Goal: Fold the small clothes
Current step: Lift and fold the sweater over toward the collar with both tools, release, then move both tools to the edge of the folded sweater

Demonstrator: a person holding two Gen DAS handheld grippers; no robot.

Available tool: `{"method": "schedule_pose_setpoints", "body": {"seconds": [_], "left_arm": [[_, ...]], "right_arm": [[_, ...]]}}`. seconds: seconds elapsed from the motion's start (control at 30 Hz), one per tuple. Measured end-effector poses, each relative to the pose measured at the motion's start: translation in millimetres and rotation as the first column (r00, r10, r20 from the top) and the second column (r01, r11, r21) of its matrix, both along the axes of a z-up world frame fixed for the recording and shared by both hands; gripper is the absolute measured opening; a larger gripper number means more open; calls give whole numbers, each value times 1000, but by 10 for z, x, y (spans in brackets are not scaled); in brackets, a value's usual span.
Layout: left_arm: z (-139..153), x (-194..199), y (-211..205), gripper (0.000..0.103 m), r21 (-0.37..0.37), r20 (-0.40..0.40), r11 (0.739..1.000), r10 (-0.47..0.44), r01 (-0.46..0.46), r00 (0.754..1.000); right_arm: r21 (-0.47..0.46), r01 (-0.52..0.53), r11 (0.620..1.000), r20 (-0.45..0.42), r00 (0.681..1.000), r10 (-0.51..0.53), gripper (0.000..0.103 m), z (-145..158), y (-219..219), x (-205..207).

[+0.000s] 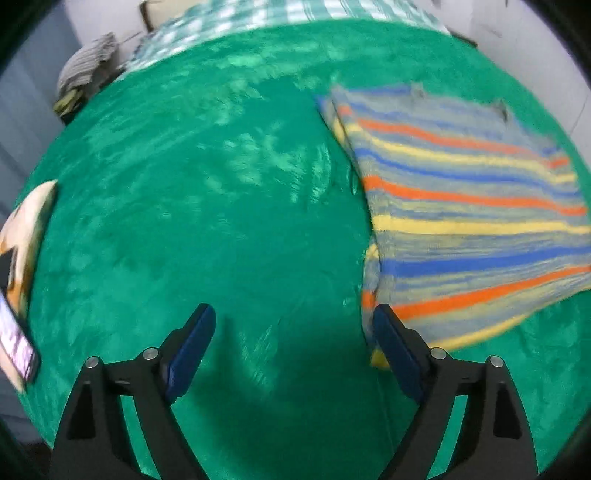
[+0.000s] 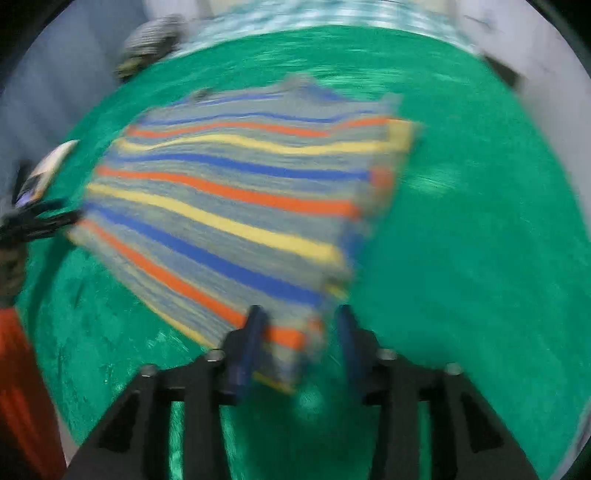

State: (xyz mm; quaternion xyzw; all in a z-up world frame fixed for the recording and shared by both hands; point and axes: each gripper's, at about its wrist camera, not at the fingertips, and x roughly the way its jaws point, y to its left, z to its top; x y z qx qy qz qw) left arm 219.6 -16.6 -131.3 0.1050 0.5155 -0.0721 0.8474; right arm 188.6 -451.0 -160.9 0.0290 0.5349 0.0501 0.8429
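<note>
Green plush blanket (image 1: 221,221) carries the folded grey knit garment with orange, yellow and blue stripes (image 1: 472,206) at three o'clock. Left gripper (image 1: 293,347) gapes empty; right gripper (image 2: 300,332) half-parted, straddling its corner, unclamped. Advice: square edges before regripping.

Green blanket (image 1: 207,229): wide bare stretch left of striped cloth (image 1: 461,206), open to passage. Left edge: phone (image 1: 14,347) lying there. Far left corner: bundled grey-striped fabric (image 1: 86,64). Far edge: checked cloth (image 1: 258,18).
</note>
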Motion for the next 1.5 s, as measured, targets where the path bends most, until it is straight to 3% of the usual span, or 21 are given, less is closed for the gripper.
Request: {"method": "schedule_pose_setpoints", "body": {"seconds": [0.03, 0.1, 0.17, 0.4, 0.6, 0.7, 0.8, 1.5], "left_arm": [[100, -87, 20, 88, -3, 22, 1000, 0, 0, 1000], [271, -279, 28, 94, -5, 69, 1000, 4, -4, 998], [385, -485, 28, 96, -25, 101, 999, 25, -22, 995], [345, -1164, -17, 96, -101, 108, 994, 58, -47, 992], [-60, -1310, -148, 96, -115, 90, 990, 91, -80, 992], [-275, -1324, -148, 96, -117, 49, 988, 110, -104, 993], [-354, -1354, -167, 97, -89, 58, 992, 94, -89, 994], [-408, -1374, -188, 100, -54, 58, 996, 80, -77, 995]], "right_arm": [[24, 19, 1000, 34, 999, -20, 47, 91, -16, -81], [66, 23, 998, 97, 995, -30, 66, 246, 17, -300], [65, 37, 997, 141, 989, -46, 78, 274, 53, -491], [-11, 129, 992, 194, 973, -124, 79, 40, 282, -1220], [5, 231, 973, 204, 952, -227, 87, 22, 212, -1564], [-28, 235, 972, 229, 948, -223, 87, 29, 224, -1562], [-31, 227, 973, 229, 949, -214, 87, 14, 253, -1566], [-42, 194, 980, 209, 961, -181, 87, -38, 316, -1581]]}}
